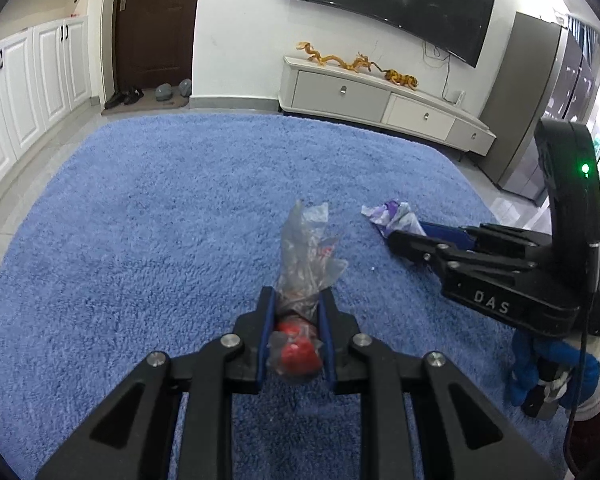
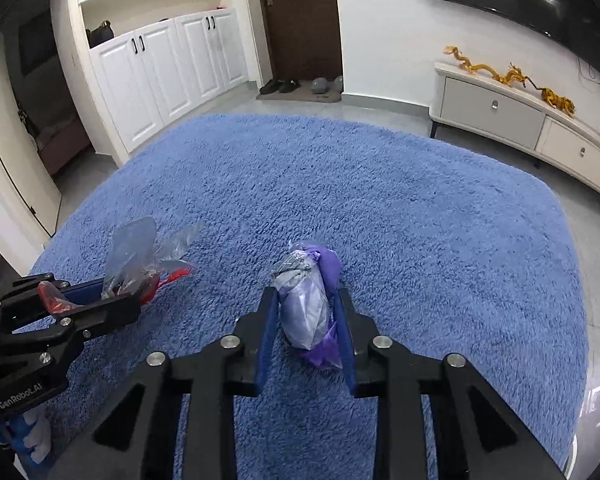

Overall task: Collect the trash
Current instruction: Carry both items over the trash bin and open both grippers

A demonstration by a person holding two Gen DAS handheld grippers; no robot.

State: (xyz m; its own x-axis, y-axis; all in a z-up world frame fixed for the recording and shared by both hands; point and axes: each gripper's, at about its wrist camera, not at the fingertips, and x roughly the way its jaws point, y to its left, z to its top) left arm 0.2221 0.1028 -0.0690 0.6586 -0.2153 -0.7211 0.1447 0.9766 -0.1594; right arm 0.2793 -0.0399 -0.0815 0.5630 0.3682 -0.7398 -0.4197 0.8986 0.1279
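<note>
Two pieces of trash are picked up: the left gripper [image 1: 296, 316] jaws squeeze a crinkly clear plastic wrapper with red inside [image 1: 306, 264], and the right gripper [image 2: 306, 316] jaws squeeze a crumpled purple and white wrapper [image 2: 308, 300]. Both hang above the fluffy blue rug [image 1: 180, 200]. Next they likely need a bin, and none shows.

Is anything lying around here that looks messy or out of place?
Nothing much. Both scraps are already pinched: the clear wrapper in the left gripper, the purple wrapper in the right gripper. Only a tiny white speck lies on the rug.
</note>
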